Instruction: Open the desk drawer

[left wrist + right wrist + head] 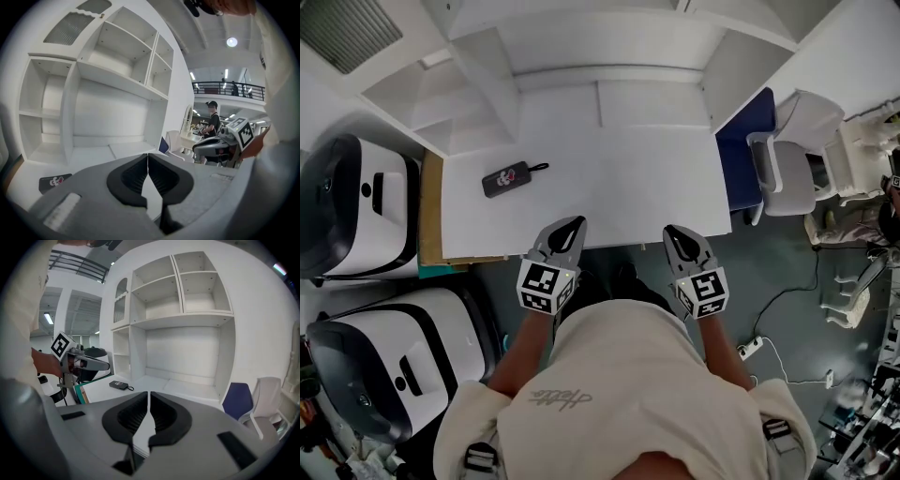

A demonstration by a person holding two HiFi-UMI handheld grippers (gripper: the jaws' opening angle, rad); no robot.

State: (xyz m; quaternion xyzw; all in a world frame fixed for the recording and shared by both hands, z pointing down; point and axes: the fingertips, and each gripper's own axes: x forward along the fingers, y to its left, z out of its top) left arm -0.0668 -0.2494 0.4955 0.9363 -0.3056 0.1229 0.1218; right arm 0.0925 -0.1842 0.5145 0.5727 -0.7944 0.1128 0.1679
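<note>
Left hand-held gripper [575, 223]: jaws together, nothing between them, tip over the near edge of the surface [619, 178]
Right hand-held gripper [671, 232]: jaws together too, empty, at the same near edge, more toward the right corner
Desk drawer: no view shows its front; I judge it lies under the near edge, below both tips
Long axis: probably along that edge
Nearer hand: cannot tell, both look equally close
</note>
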